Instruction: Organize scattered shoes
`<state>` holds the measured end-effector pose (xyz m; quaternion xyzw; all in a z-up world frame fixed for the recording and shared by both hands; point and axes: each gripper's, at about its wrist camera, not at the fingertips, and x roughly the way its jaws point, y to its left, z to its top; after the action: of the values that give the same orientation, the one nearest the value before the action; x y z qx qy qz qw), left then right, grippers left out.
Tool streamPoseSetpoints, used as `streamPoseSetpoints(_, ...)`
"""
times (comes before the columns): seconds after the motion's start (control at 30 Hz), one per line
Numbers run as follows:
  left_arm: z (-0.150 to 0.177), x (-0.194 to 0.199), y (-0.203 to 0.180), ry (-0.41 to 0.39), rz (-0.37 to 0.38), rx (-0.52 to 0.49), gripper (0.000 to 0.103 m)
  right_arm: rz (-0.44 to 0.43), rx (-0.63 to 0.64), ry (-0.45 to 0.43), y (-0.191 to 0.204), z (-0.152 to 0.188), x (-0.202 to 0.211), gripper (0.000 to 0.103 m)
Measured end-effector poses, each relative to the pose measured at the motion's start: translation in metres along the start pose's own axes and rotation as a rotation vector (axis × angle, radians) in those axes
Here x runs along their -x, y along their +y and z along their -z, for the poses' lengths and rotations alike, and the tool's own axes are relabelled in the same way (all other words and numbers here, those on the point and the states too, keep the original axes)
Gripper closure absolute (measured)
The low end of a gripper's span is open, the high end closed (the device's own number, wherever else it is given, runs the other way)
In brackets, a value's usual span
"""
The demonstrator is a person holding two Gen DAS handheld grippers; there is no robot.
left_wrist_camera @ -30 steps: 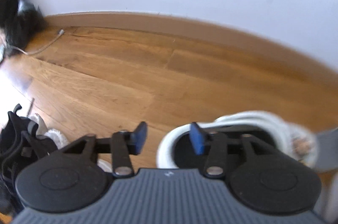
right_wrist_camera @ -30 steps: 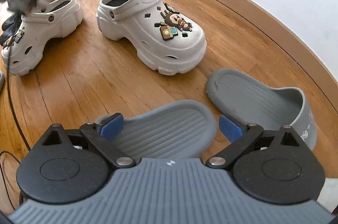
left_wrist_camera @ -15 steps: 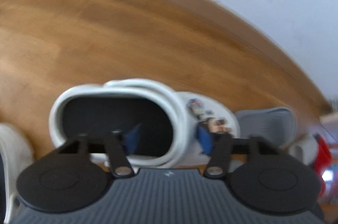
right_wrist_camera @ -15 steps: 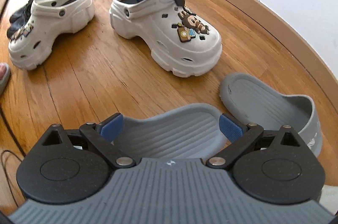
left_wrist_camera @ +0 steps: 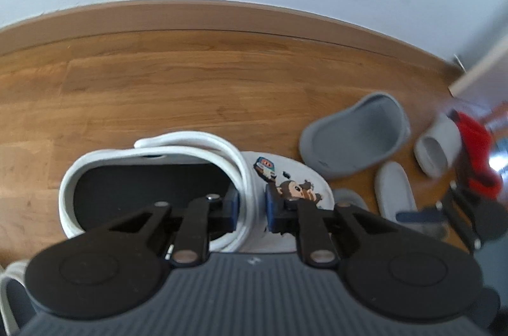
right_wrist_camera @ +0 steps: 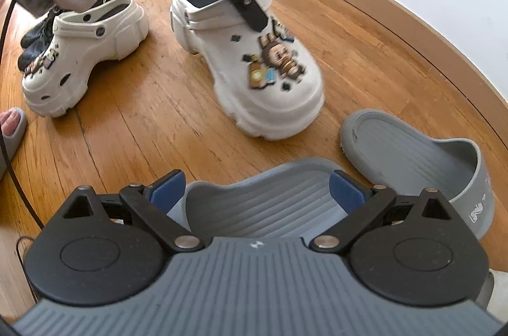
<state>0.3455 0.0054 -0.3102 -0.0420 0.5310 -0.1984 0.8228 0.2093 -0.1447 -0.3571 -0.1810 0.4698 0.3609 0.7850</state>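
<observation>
My left gripper (left_wrist_camera: 251, 209) is shut on the collar and strap of a white platform clog (left_wrist_camera: 177, 152) with monkey charms; one finger is inside the opening, one outside. The same clog (right_wrist_camera: 270, 82) shows in the right wrist view, tilted, with the left gripper (right_wrist_camera: 254, 18) on it. Its white twin (right_wrist_camera: 82, 56) stands to the left. My right gripper (right_wrist_camera: 257, 188) is open, its fingers astride a grey slide (right_wrist_camera: 260, 202) without touching it. A second grey slide (right_wrist_camera: 419, 161) lies to the right.
Wooden floor runs to a skirting board (left_wrist_camera: 222, 15) and white wall. Black shoes (right_wrist_camera: 35, 41) sit behind the left clog. Pale slippers (left_wrist_camera: 435, 145) and a red item (left_wrist_camera: 476, 142) lie at the right. A black cable (right_wrist_camera: 12, 152) and a foot (right_wrist_camera: 12, 123) are at the left.
My left gripper has closed on the white clog's collar and the clog has turned and shifted toward the right gripper. The right gripper stays open over the grey slide.
</observation>
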Motion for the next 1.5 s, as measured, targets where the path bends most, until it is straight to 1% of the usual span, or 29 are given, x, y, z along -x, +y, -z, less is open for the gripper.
streamPoseSetpoints(0.07,0.002,0.002,0.0,-0.001,0.024,0.013,0.088,-0.009,-0.002,-0.001,0.001,-0.003,0.002,0.004)
streamPoseSetpoints(0.1,0.003,0.002,-0.002,0.001,0.023,0.002,0.088,-0.011,-0.002,-0.001,0.002,-0.003,0.002,0.004)
streamPoseSetpoints(0.23,0.011,-0.003,-0.005,0.042,0.008,-0.029,0.087,-0.011,-0.003,-0.002,0.001,-0.005,0.003,0.004)
streamPoseSetpoints(0.3,0.019,-0.002,-0.008,0.08,-0.011,-0.05,0.087,-0.013,0.002,-0.003,0.0,-0.006,0.002,0.004)
streamPoseSetpoints(0.33,0.02,-0.001,-0.007,0.079,-0.009,-0.051,0.087,-0.013,0.003,-0.005,0.0,-0.007,0.002,0.004)
streamPoseSetpoints(0.4,0.021,0.001,0.001,0.091,0.007,-0.026,0.086,-0.018,0.003,-0.007,-0.001,-0.008,0.002,0.004)
streamPoseSetpoints(0.47,0.02,0.005,0.008,0.083,0.013,0.015,0.084,-0.034,0.016,-0.014,-0.001,-0.012,0.001,0.004)
streamPoseSetpoints(0.5,0.019,0.008,0.01,0.08,0.015,0.029,0.081,-0.037,0.027,-0.018,0.0,-0.014,0.0,0.004)
streamPoseSetpoints(0.57,0.019,0.016,0.012,0.071,0.0,0.046,0.069,-0.044,0.05,-0.027,0.002,-0.019,-0.003,0.004)
streamPoseSetpoints(0.6,0.02,0.019,0.012,0.069,-0.008,0.049,0.057,-0.045,0.054,-0.029,0.002,-0.02,-0.003,0.004)
streamPoseSetpoints(0.63,0.021,0.023,0.013,0.066,-0.015,0.053,0.051,-0.052,0.067,-0.037,0.002,-0.025,-0.004,0.004)
streamPoseSetpoints(0.77,0.043,0.051,0.018,0.067,-0.022,0.074,0.049,-0.077,0.113,-0.07,0.004,-0.043,-0.011,0.003)
streamPoseSetpoints(0.83,0.06,0.061,0.019,0.074,-0.02,0.067,0.046,-0.098,0.139,-0.06,0.005,-0.052,-0.021,0.002)
streamPoseSetpoints(1.0,0.1,0.084,0.02,0.094,-0.06,0.012,0.046,-0.15,0.205,-0.034,0.007,-0.075,-0.046,0.001)
streamPoseSetpoints(1.2,0.138,0.113,0.016,0.109,-0.059,-0.052,0.045,-0.212,0.285,-0.003,0.01,-0.102,-0.076,0.001)
streamPoseSetpoints(1.27,0.149,0.119,0.016,0.124,-0.069,-0.061,0.045,-0.212,0.331,0.026,0.018,-0.111,-0.093,0.001)
streamPoseSetpoints(1.4,0.164,0.123,0.021,0.152,-0.072,-0.034,0.045,-0.197,0.398,0.091,0.03,-0.121,-0.123,0.001)
streamPoseSetpoints(1.47,0.174,0.124,0.027,0.175,-0.092,-0.019,0.045,-0.207,0.375,0.125,0.032,-0.124,-0.133,0.001)
streamPoseSetpoints(1.5,0.178,0.125,0.029,0.183,-0.095,-0.016,0.045,-0.204,0.35,0.126,0.032,-0.125,-0.135,0.0)
